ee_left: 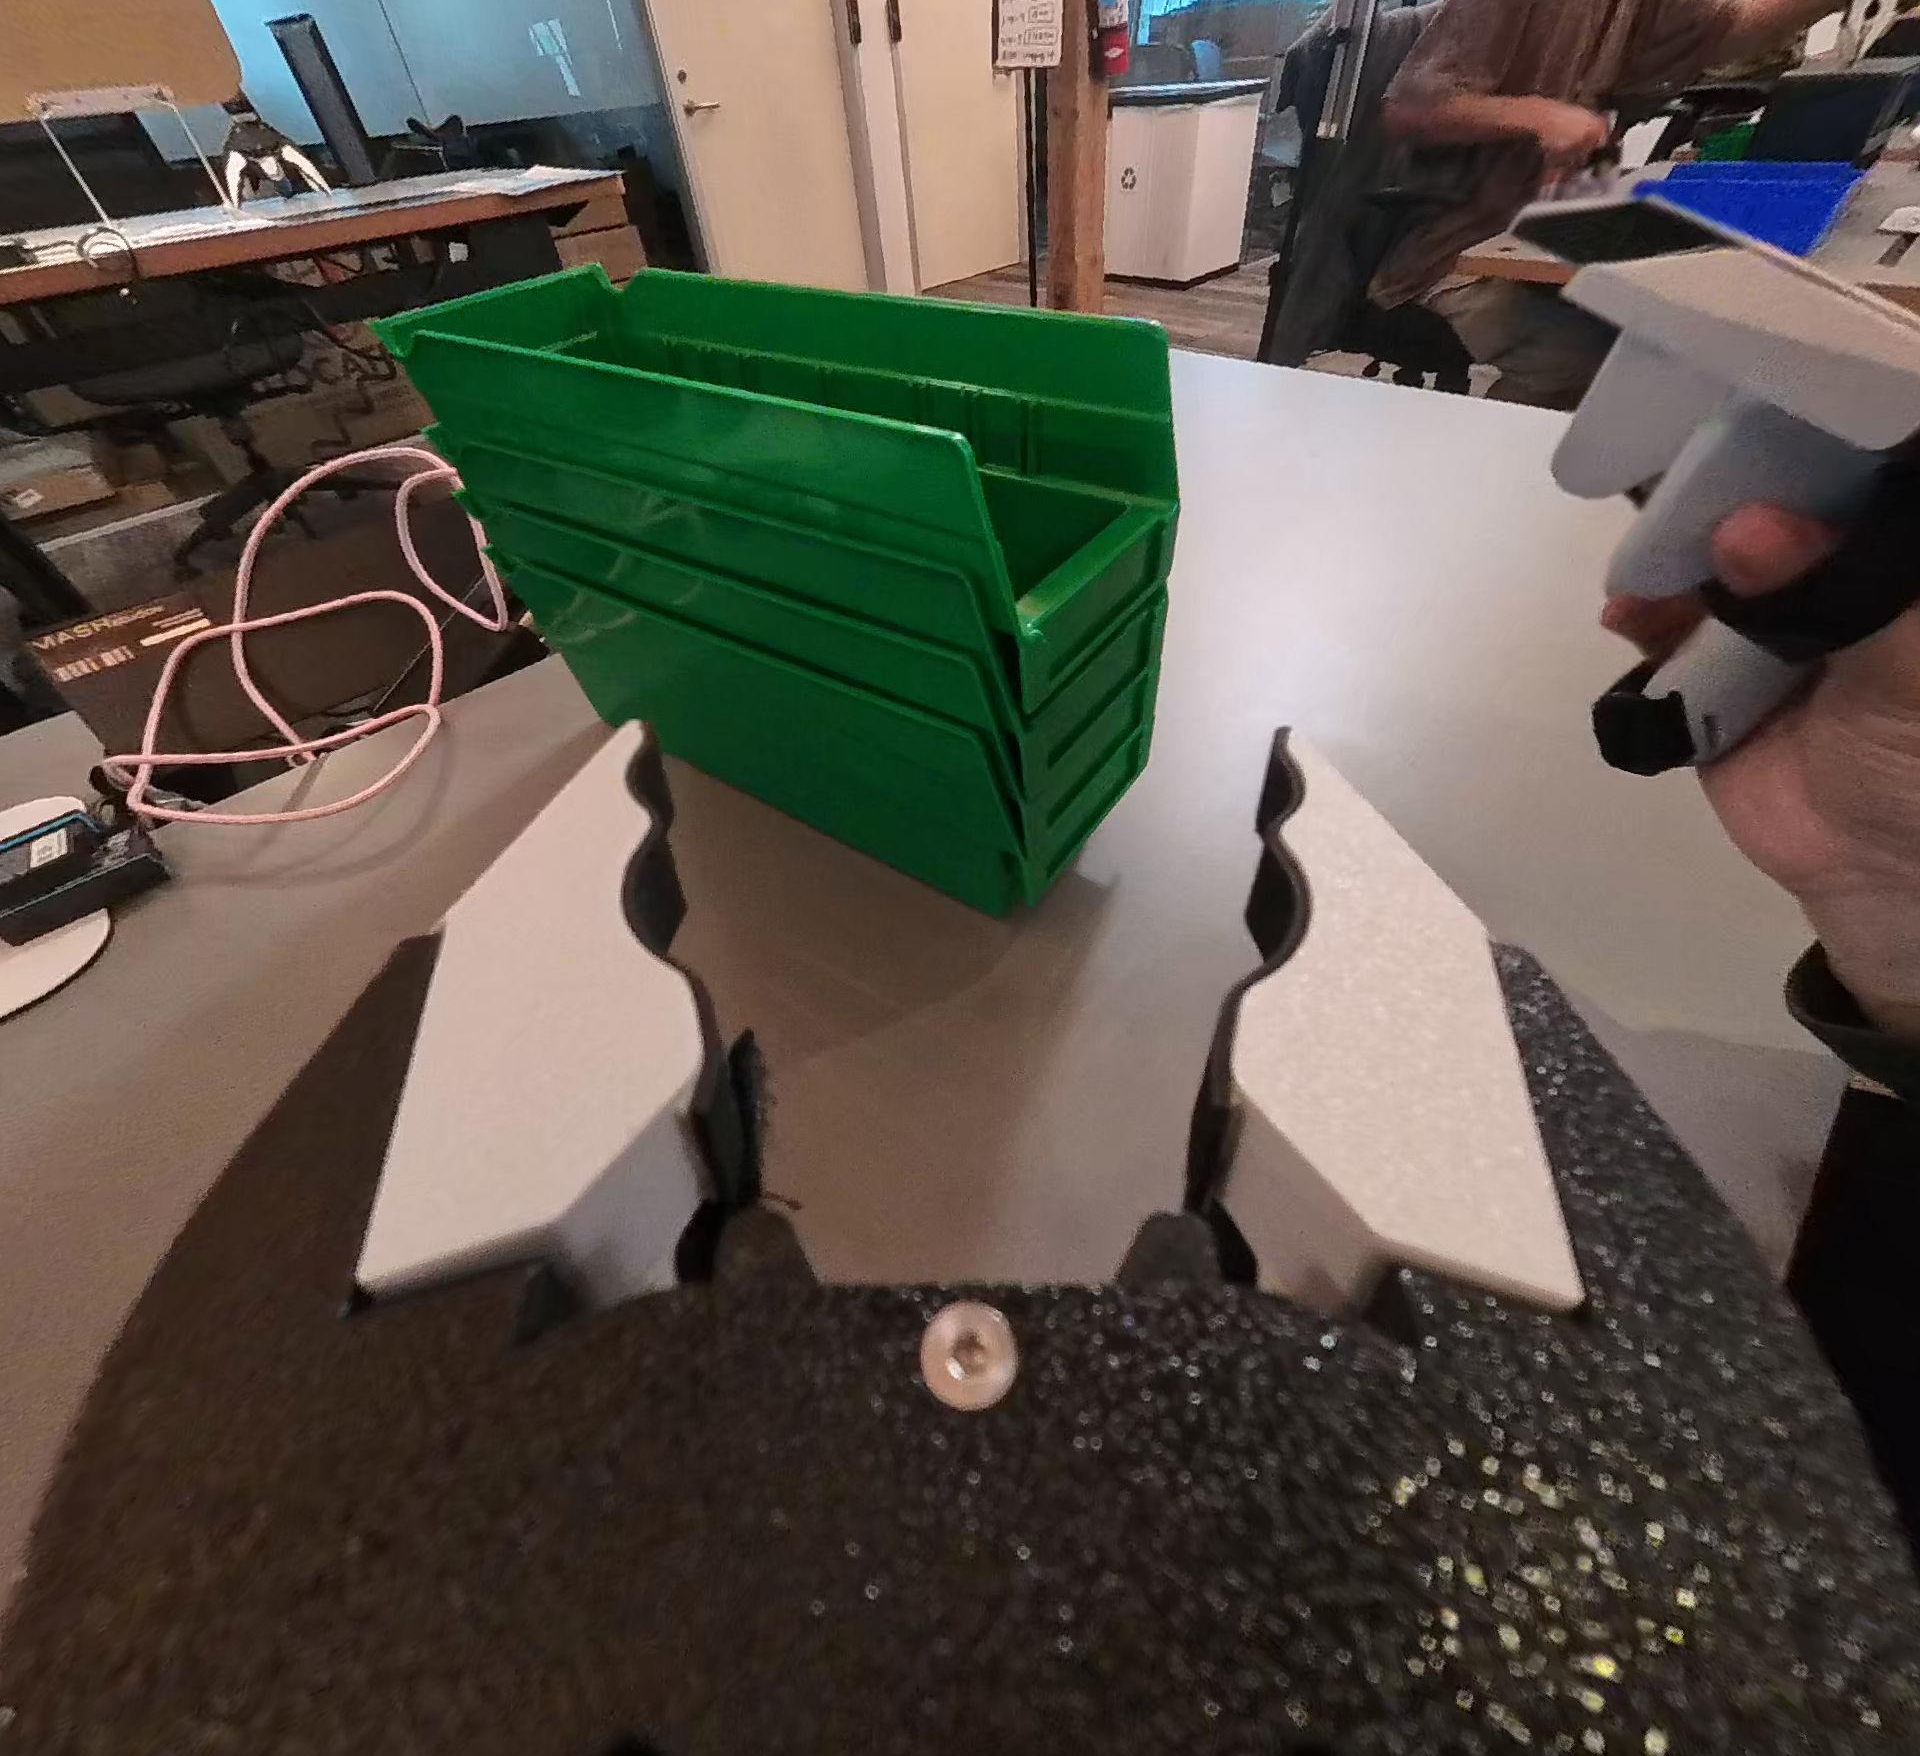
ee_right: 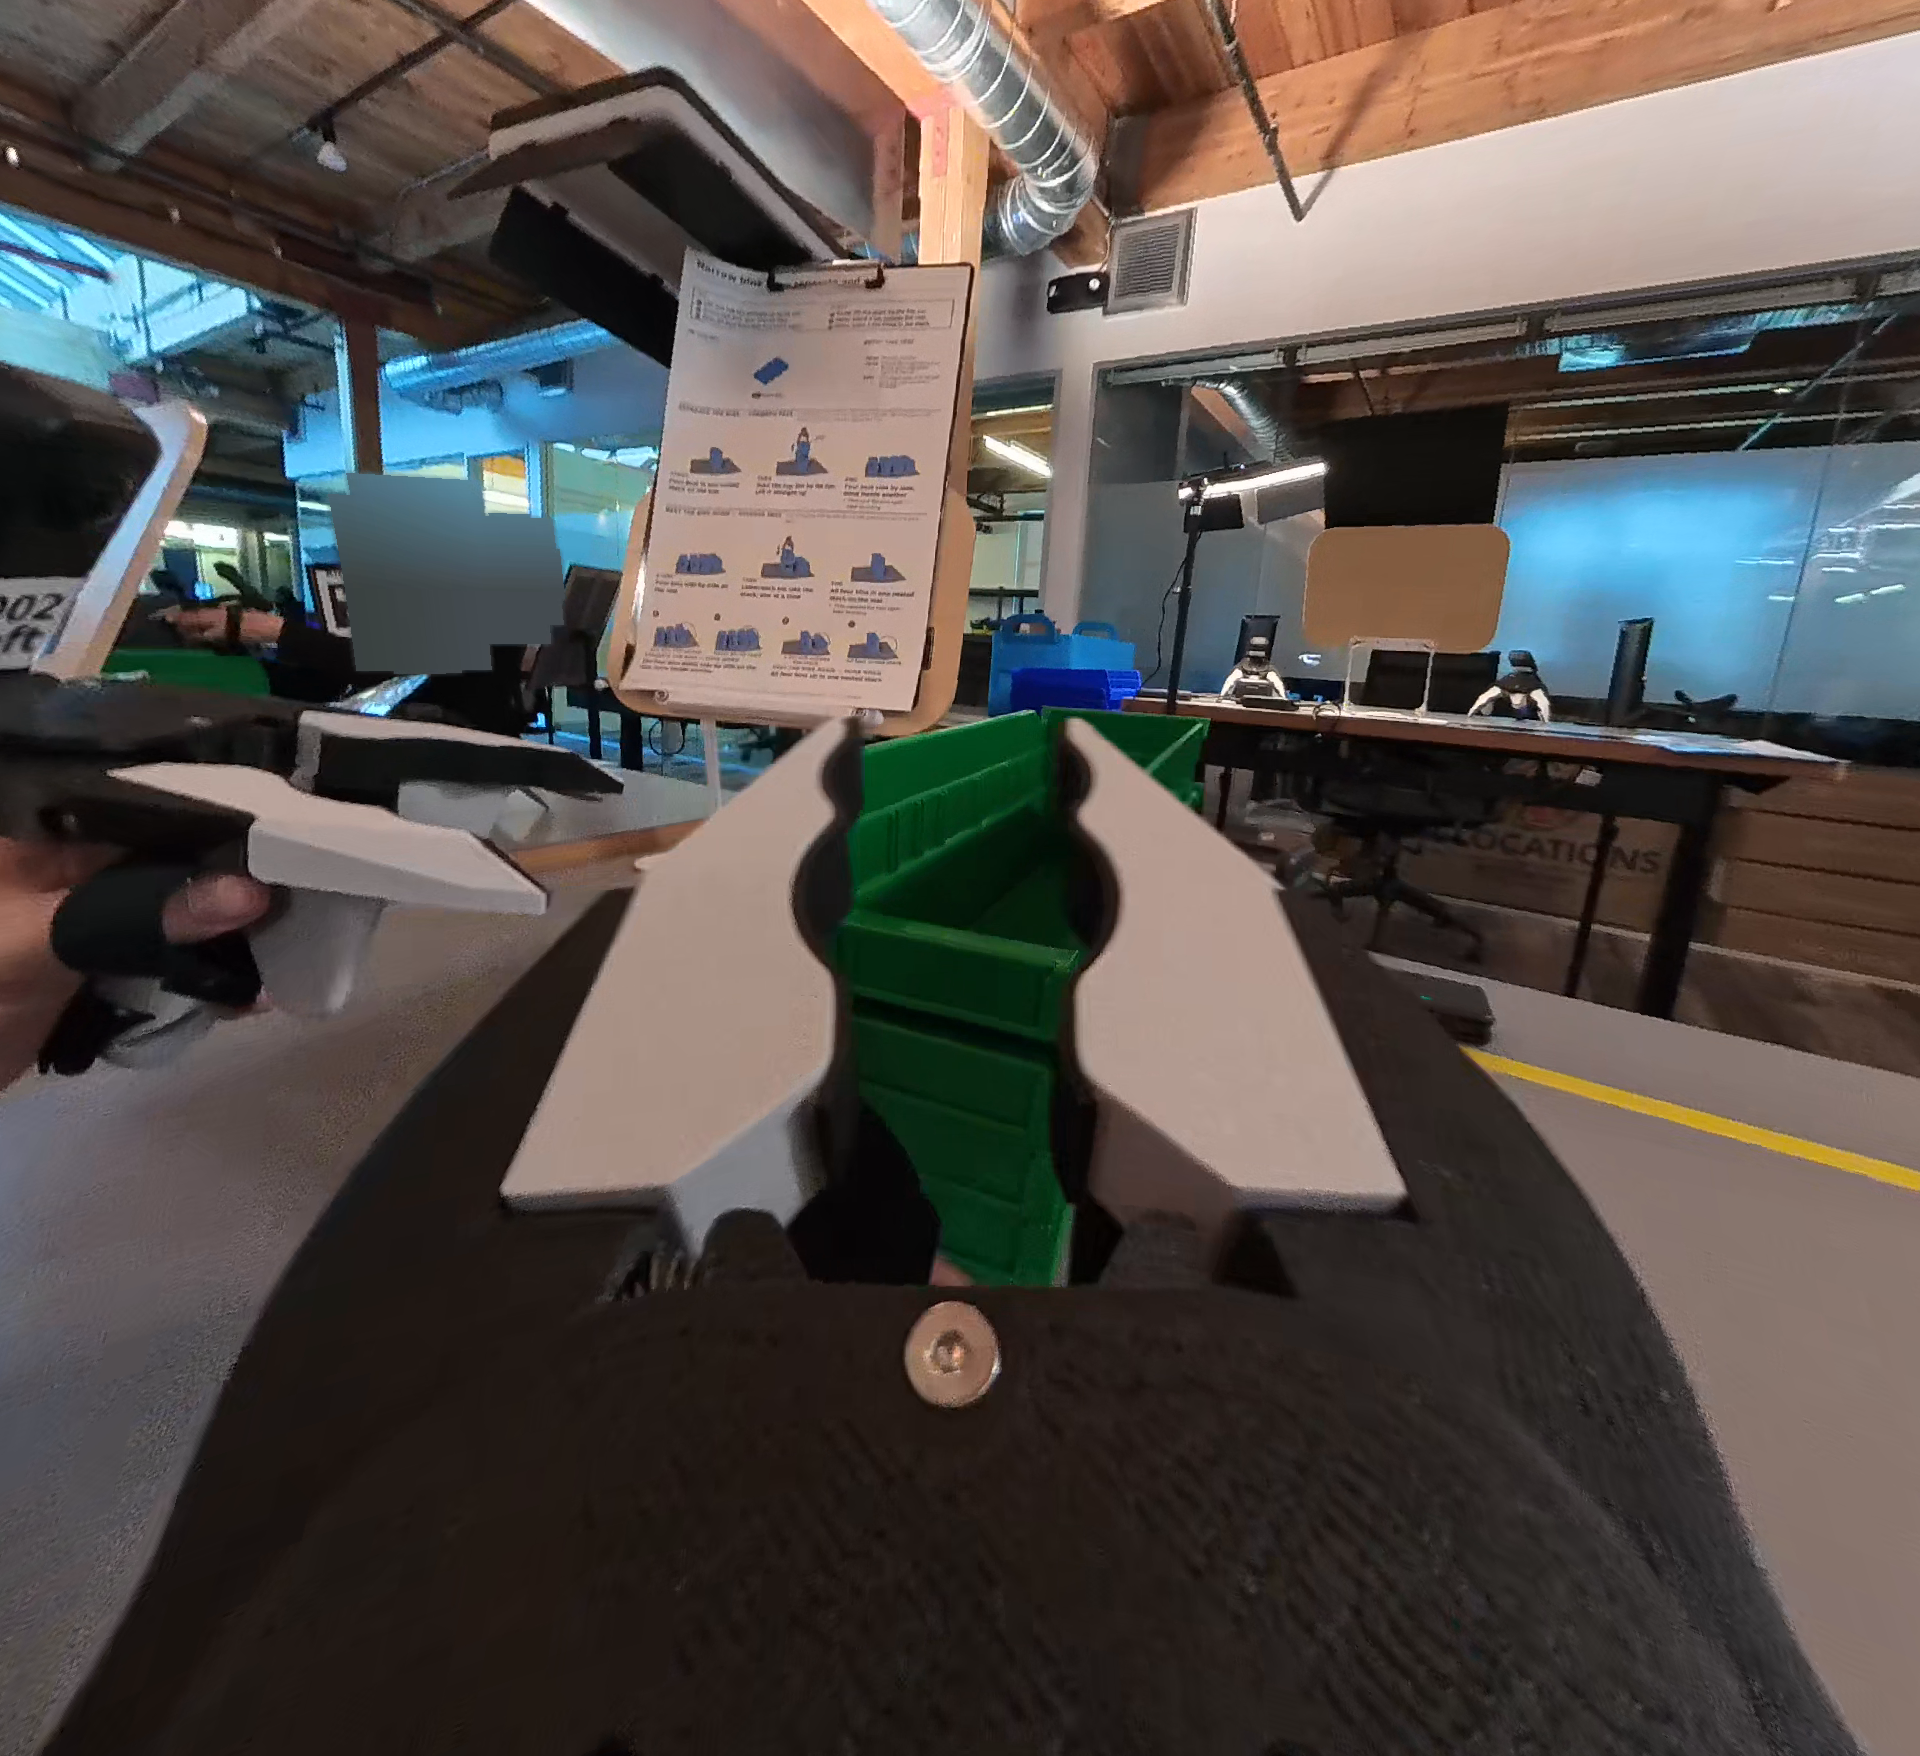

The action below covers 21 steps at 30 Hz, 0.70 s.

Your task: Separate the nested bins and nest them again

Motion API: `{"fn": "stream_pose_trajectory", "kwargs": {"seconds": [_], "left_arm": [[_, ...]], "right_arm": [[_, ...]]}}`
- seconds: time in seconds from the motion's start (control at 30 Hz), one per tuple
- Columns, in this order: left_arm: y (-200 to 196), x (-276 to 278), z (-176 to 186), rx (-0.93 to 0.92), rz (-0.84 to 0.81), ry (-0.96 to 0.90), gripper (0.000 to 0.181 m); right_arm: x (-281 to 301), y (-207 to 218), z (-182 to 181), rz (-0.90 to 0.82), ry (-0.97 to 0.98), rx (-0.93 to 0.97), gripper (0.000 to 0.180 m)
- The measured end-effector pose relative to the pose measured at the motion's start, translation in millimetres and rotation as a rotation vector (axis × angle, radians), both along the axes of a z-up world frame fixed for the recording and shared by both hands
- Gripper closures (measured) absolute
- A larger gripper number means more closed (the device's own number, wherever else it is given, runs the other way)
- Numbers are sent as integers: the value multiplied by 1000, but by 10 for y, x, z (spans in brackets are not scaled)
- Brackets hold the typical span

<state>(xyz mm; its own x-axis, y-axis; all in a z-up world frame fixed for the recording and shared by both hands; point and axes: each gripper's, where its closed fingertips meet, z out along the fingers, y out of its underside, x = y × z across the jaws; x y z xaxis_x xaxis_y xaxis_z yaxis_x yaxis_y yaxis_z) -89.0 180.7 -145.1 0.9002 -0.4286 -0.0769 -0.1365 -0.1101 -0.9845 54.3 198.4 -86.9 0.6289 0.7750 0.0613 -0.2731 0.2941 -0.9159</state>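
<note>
- Green nested bins (ee_left: 831,584) stand as one stack on the grey table (ee_left: 1351,563), four rims showing at the near short end, none separated yet.
- Left gripper (ee_left: 961,771): fingers spread wide, nothing between them. Stack sits dead ahead and slightly left, close to the tips but apart from them.
- Long axis of the stack runs away from the left gripper and up-left; its near short end faces the fingers.
- Right gripper (ee_right: 961,750): fingers partly spread with a narrow gap, holding nothing. It looks down the stack's length from the short end, top bin's end rim (ee_right: 956,963) framed in the gap, no contact I can see.
- My read: right gripper is better lined up to take the top bin's end lip; left could pin the lower bins.
- Nearby: pink cable (ee_left: 301,667) looped left of the stack, small dark device (ee_left: 62,865) at the table's left edge, instruction sheet on a clipboard (ee_right: 810,491) behind the stack.
- Nothing blocks the approach; cable is the only snag risk if bins get set down on the left.
</note>
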Motion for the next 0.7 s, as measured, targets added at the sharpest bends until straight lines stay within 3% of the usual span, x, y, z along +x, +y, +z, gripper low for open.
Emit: {"fn": "stream_pose_trajectory", "kwargs": {"seconds": [0.1,0.33,0.4,0.53,0.6,0.63,0.7], "left_arm": [[-9,12,12,3,-9,-11,71],[-18,5,31,13,-10,-9,71],[-19,-10,32,13,-7,-9,71],[-25,-10,36,9,-20,-36,72],[-30,0,37,5,-28,-44,72],[-29,2,39,4,-29,-45,71],[-29,0,40,6,-29,-42,71]], "right_arm": [[7,-37,-11,17,-18,17,166],[-182,17,-125,146,-126,-123,174],[-283,133,-46,197,-165,-191,148],[-621,608,243,222,-290,-357,65],[-885,887,229,215,-431,-479,35],[-1019,1020,178,205,-510,-543,24],[-1242,1245,3,175,-690,-654,20]]}}
